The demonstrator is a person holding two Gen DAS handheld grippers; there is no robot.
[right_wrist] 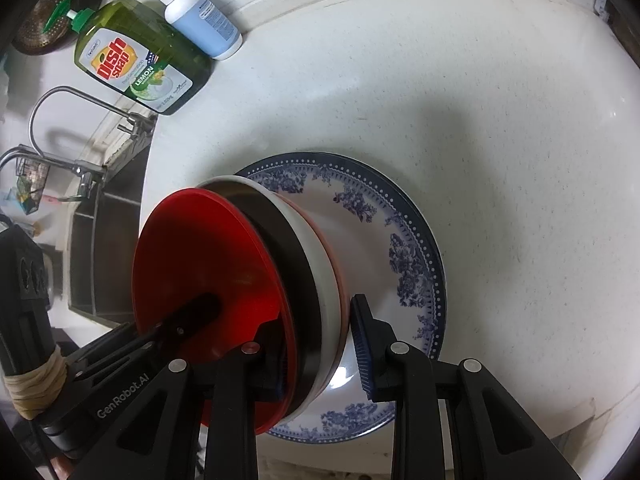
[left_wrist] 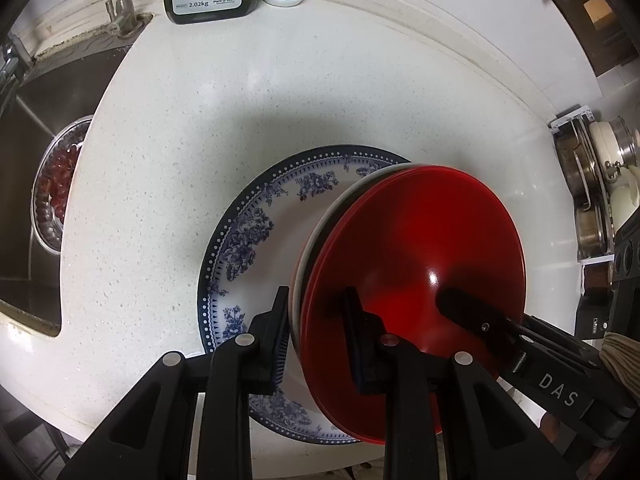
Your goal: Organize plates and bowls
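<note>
From where I stood, the sorting looked well along: the bowls were already nested into one stack (left_wrist: pixel 412 264), a red one innermost, a dark-lined white one behind it and a pinkish rim outermost, all tipped on edge over the blue-patterned plate (left_wrist: pixel 248 240) near the front of the counter (left_wrist: pixel 160 160). What seemed left was to set that stack down flat on the plate and let go. Starting at the left, the sink (left_wrist: pixel 28 128) held a metal basin (left_wrist: pixel 52 236) of red fruit, perhaps cherries. Beyond it, at the far edge, stood a soap bottle (right_wrist: pixel 140 64) and a blue pump bottle (right_wrist: pixel 204 24). The left gripper (left_wrist: pixel 316 336) straddled the stack's rim, seemingly pinching it, one finger inside the red bowl. The right gripper (right_wrist: pixel 320 344) straddled it likewise, though its outer finger stood just clear of the pink rim, so I could not tell if it truly clamped. Far right, a rack (left_wrist: pixel 592 208) held jars.
</note>
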